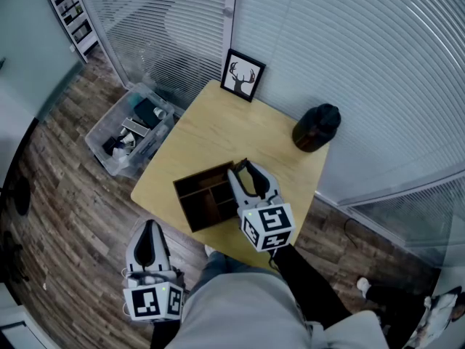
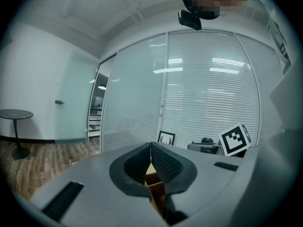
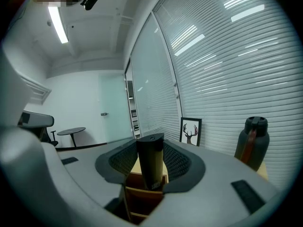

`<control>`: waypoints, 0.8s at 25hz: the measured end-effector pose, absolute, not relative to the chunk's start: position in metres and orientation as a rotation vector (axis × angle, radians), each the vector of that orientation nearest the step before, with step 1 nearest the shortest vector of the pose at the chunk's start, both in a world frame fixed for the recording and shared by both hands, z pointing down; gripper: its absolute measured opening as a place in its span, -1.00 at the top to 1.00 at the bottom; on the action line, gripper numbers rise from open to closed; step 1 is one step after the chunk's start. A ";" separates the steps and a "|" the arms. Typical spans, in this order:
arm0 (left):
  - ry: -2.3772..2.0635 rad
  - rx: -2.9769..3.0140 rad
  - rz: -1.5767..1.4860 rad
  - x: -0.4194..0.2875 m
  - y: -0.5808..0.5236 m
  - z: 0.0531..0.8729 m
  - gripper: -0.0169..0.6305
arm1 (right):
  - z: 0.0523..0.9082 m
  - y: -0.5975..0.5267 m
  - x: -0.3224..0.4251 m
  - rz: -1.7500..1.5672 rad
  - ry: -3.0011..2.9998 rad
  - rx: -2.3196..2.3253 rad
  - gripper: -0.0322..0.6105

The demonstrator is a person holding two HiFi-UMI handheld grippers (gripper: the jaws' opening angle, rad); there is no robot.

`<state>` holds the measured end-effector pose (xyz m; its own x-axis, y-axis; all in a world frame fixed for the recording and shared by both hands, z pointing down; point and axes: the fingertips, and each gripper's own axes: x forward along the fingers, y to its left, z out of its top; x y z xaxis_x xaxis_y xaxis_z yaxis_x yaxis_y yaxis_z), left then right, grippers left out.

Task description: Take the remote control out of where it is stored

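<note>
Table [image 1: 211,140] by blinds [image 1: 349,57] (wood floor [image 1: 65,187]) — right gripper [image 1: 245,171] grips remote [image 3: 150,167], probably; left gripper [image 2: 150,159] clenched.

No words, brands or numbers can be read anywhere. The left gripper [image 1: 149,225] and the right gripper [image 1: 244,167] each carry a cube with black-and-white square markers, which are patterns, not letters. A small pale mark low on the remote control [image 3: 150,162] is too small to read. The framed picture [image 1: 242,75] shows only an antlered head.
</note>
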<state>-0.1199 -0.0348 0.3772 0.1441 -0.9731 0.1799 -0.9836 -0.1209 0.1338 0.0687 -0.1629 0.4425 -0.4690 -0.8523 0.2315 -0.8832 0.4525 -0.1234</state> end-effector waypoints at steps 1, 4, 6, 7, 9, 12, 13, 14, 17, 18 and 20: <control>-1.922 2.199 0.070 -0.120 -0.035 0.377 0.92 | 0.442 -0.163 0.069 0.341 -2.560 1.539 0.37; -1.922 2.200 0.068 -0.120 -0.035 0.377 0.92 | 0.441 -0.164 0.069 0.339 -2.563 1.539 0.37; -1.922 2.199 0.068 -0.120 -0.035 0.377 0.92 | 0.440 -0.164 0.069 0.337 -2.567 1.540 0.37; -1.923 2.198 0.067 -0.120 -0.035 0.378 0.92 | 0.439 -0.163 0.068 0.336 -2.569 1.540 0.37; -1.924 2.198 0.068 -0.121 -0.034 0.378 0.92 | 0.438 -0.163 0.067 0.333 -2.572 1.540 0.37; -1.927 2.198 0.069 -0.121 -0.034 0.377 0.92 | 0.436 -0.163 0.067 0.334 -2.575 1.540 0.37; -1.928 2.197 0.069 -0.121 -0.033 0.377 0.92 | 0.436 -0.162 0.067 0.334 -2.577 1.540 0.37; -1.929 2.196 0.069 -0.121 -0.033 0.376 0.92 | 0.435 -0.162 0.067 0.333 -2.578 1.540 0.37; -1.930 2.195 0.069 -0.122 -0.032 0.377 0.92 | 0.433 -0.162 0.066 0.329 -2.582 1.539 0.37; -1.931 2.196 0.068 -0.122 -0.032 0.376 0.92 | 0.433 -0.162 0.066 0.329 -2.583 1.539 0.38; -1.931 2.197 0.067 -0.122 -0.032 0.376 0.92 | 0.433 -0.162 0.066 0.328 -2.585 1.538 0.38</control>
<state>-0.1219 -0.0322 0.3762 0.1379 -0.9748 0.1754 -0.9846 -0.1157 0.1310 0.0658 -0.1617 0.4330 -0.4781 -0.8531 0.2087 -0.8782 0.4615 -0.1255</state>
